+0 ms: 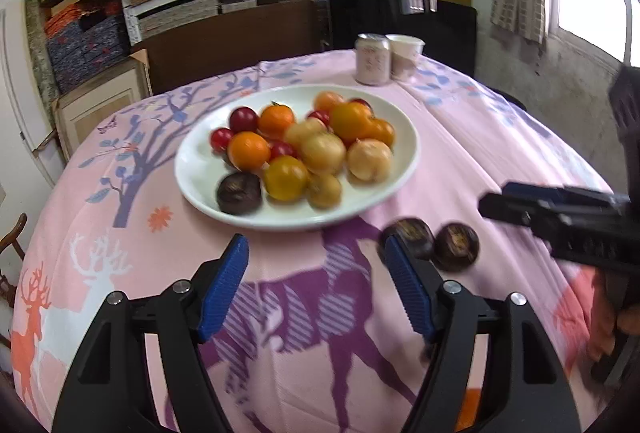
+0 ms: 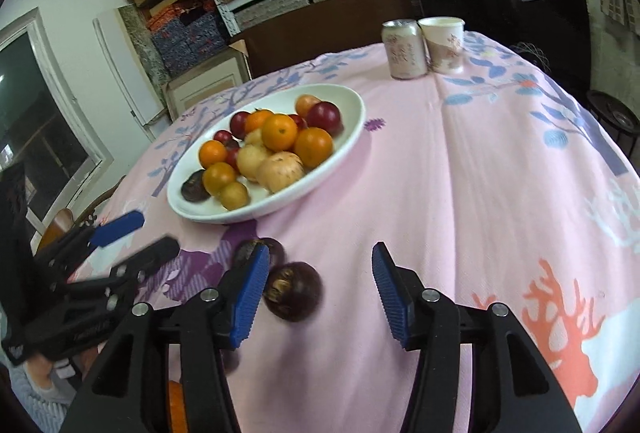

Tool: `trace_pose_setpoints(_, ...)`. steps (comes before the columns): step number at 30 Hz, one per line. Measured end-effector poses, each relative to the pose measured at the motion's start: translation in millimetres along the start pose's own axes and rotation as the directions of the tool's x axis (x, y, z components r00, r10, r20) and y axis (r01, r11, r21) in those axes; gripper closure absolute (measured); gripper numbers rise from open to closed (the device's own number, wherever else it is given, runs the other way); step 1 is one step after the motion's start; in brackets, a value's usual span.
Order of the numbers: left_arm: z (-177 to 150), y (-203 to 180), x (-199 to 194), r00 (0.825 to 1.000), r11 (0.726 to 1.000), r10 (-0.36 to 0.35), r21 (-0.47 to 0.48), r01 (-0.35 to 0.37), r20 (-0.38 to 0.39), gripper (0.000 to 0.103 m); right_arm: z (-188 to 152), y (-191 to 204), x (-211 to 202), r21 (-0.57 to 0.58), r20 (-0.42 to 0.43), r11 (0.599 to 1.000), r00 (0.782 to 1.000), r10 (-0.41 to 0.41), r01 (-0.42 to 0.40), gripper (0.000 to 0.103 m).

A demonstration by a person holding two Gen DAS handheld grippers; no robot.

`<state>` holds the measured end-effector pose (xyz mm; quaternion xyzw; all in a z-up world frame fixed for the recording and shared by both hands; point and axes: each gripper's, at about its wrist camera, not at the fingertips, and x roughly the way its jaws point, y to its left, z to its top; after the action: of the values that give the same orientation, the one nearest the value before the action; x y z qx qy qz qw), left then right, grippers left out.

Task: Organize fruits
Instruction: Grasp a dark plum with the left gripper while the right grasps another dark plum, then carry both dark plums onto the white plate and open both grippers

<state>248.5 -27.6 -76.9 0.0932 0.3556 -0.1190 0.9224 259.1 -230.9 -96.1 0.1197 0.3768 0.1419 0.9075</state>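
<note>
Both views are a bit smeared, so fruit surfaces aren't crisp, and I can't tell for sure what each kind is. My left gripper has its jaws released w/ nothing between the pads — just the purple deer print of the pink cloth on the tabletop. Its right pad hides part of one dark brown-purple fruit; a second dark fruit sits just beside it, the two touching or nearly so, can't tell which. In the right wrist view my right gripper is also released: the nearer dark fruit lies between the pads, close to the left one, but whether it touches that pad I can't make out. The other dark fruit is half hidden behind the same pad. The white oval plate sits further back on the cloth, piled w/ orange, yellow, pale tan and small red fruits, plus one more dark fruit at its near-left edge; several are hidden under others. Far side — a can and a paper cup, side by side. My right gripper's body is cut off at the left view's right edge.
</note>
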Motion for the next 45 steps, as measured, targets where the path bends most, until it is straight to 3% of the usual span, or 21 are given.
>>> trace_pose_setpoints(4, -2.4, -4.0, 11.3, 1.0, 1.0, 0.014, 0.002, -0.013, -0.027, 0.034, -2.3, -4.3, 3.3, 0.012, -0.017, 1.0, 1.0, 0.002, -0.002, 0.049)
trace_pose_setpoints(7, -0.6, -7.5, 20.8, 0.998, 1.0, -0.031, -0.004, 0.031, -0.054, 0.034, -4.4, 2.0, 7.8, -0.026, -0.042, 1.0, 0.999, -0.003, 0.001, 0.047)
trace_pose_setpoints(12, 4.5, -26.7, 36.1, 0.998, 0.997, -0.025, 0.075, 0.029, -0.066, 0.034, -2.9, -3.1, -0.9, -0.014, -0.02, 1.0, 1.0, 0.0, 0.0, 0.044)
trace_pose_setpoints(18, 11.3, -36.0, 54.1, 0.989, 0.992, -0.099, 0.068, 0.107, -0.113, 0.023, 2.0, -22.7, -9.2, 0.075, 0.007, 0.997, 1.0, 0.01, -0.011, 0.041)
trace_pose_setpoints(20, 10.4, -43.1, 58.9, 0.99, 0.99, -0.081, 0.104, 0.093, -0.116, 0.023, 2.5, -21.9, -8.9, 0.071, 0.005, 0.997, 1.0, 0.014, -0.014, 0.041)
trace_pose_setpoints(21, 11.3, -44.2, 63.2, 0.988, 0.989, -0.081, 0.109, 0.095, -0.132, 0.024, 2.6, -20.4, -9.0, 0.064, 0.004, 0.998, 1.0, 0.016, -0.017, 0.041)
trace_pose_setpoints(22, 11.8, -44.6, 67.5, 0.984, 0.988, -0.095, 0.105, 0.111, -0.148, 0.031, 2.3, -18.6, -8.8, 0.056, 0.002, 0.998, 1.0, 0.02, -0.02, 0.041)
trace_pose_setpoints(23, 11.9, -45.4, 71.2, 0.978, 0.985, -0.127, 0.098, 0.145, -0.167, 0.046, 2.1, -17.5, -8.5, 0.051, 0.0, 0.998, 1.0, 0.021, -0.021, 0.041)
trace_pose_setpoints(24, 12.4, -45.2, 71.3, 0.975, 0.982, -0.148, 0.09, 0.165, -0.167, 0.049, 1.9, -16.4, -8.4, 0.046, -0.001, 0.999, 1.0, 0.019, -0.019, 0.041)
trace_pose_setpoints(25, 12.8, -45.5, 70.6, 0.975, 0.982, -0.15, 0.092, 0.166, -0.162, 0.06, 2.1, -16.3, -8.6, 0.046, -0.001, 0.999, 1.0, 0.017, -0.017, 0.041)
trace_pose_setpoints(28, 11.9, -42.7, 68.6, 0.974, 0.981, -0.161, 0.079, 0.175, -0.159, 0.06, 1.5, -19.0, -9.0, 0.051, -0.006, 0.999, 1.0, 0.017, -0.017, 0.041)
trace_pose_setpoints(33, 2.8, -13.2, 49.7, 0.984, 0.993, -0.111, 0.012, 0.114, -0.139, 0.06, -6.5, 1.4, 9.1, -0.052, -0.09, 0.999, 0.996, 0.01, -0.015, 0.041)
trace_pose_setpoints(38, -3.3, 16.7, 31.3, 0.992, 0.997, -0.072, -0.05, 0.067, -0.107, 0.06, -18.9, 32.1, 33.2, -0.207, -0.144, 0.978, 0.987, -0.071, 0.04, 0.041)
trace_pose_setpoints(39, -1.6, 18.6, 29.6, 0.993, 0.997, -0.065, -0.056, 0.059, -0.098, 0.06, -20.2, 35.9, 35.1, -0.229, -0.136, 0.972, 0.987, -0.09, 0.057, 0.044)
trace_pose_setpoints(41, 0.1, 18.3, 25.3, 0.996, 0.998, -0.047, -0.045, 0.044, -0.081, 0.06, -19.7, 37.8, 35.8, -0.239, -0.13, 0.969, 0.987, -0.099, 0.065, 0.063)
trace_pose_setpoints(45, 4.5, 16.9, 15.6, 0.999, 1.0, -0.015, -0.025, 0.014, -0.044, 0.06, -13.0, 28.2, 25.1, -0.185, -0.088, 0.981, 0.994, -0.069, 0.052, 0.063)
